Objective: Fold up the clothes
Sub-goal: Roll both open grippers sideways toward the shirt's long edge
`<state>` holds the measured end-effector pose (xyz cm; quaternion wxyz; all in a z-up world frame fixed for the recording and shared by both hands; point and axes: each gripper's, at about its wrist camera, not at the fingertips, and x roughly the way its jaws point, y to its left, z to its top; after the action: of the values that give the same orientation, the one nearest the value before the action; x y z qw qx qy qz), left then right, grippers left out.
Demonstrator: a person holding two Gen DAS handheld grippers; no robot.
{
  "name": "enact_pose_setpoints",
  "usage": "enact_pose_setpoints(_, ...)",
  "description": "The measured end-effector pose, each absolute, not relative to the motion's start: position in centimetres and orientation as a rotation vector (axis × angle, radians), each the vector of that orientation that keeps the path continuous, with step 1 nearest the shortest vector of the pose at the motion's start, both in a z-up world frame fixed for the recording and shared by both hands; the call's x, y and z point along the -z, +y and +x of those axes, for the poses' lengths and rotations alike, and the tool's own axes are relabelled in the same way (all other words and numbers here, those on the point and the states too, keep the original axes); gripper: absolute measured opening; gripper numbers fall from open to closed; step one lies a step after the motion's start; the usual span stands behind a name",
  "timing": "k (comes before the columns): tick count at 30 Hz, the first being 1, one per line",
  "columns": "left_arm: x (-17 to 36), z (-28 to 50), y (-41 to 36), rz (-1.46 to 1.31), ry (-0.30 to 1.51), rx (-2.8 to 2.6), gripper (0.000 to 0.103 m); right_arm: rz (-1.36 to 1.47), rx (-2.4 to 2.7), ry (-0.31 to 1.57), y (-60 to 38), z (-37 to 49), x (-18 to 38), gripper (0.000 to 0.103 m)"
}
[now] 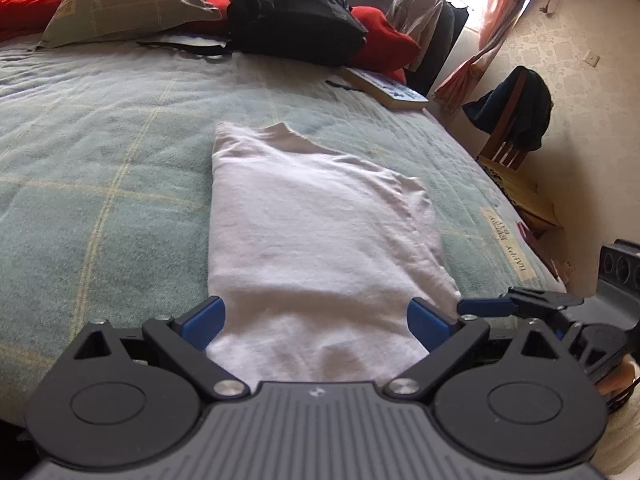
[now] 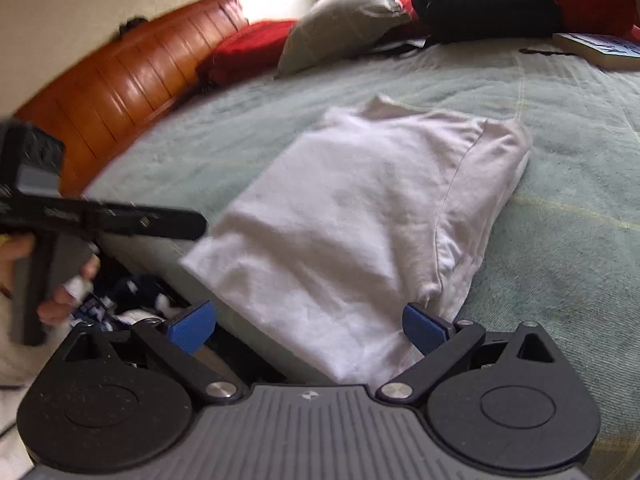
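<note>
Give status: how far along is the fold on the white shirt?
Done: white cotton shirt lies on the green checked bedspread as a narrow rectangle, sides folded in. In hand: nothing; left gripper and right gripper open at its near edge. Left: likely the final lengthwise fold.

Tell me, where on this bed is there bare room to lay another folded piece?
Open bedspread lies left of the white shirt, up to the pillow. A narrower strip runs between the shirt and the book. The head end is crowded: pillow, black backpack, red bedding.
</note>
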<state>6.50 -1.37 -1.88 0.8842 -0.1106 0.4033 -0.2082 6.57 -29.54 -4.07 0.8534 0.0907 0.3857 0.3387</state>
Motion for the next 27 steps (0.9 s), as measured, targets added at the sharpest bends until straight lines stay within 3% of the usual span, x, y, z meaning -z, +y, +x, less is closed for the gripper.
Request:
enact_pose_setpoints(8, 2.1, 8.6, -0.5, -0.189, 0.78, 0.395, 0.1, 0.428, -0.578, 0.852, -33.3, 10.5, 4.4, 0.103)
enact_pose_setpoints(15, 4.1, 13.0, 2.1, -0.343, 0.965, 0.455, 0.099, 0.728, -0.569, 0.968, -35.9, 13.9, 7.5, 0.103)
enact_pose_setpoints(27, 7.0, 19.6, 3.8, -0.642, 1.097, 0.626, 0.1, 0.85, -0.591, 0.978, -35.5, 18.1, 8.9, 0.103)
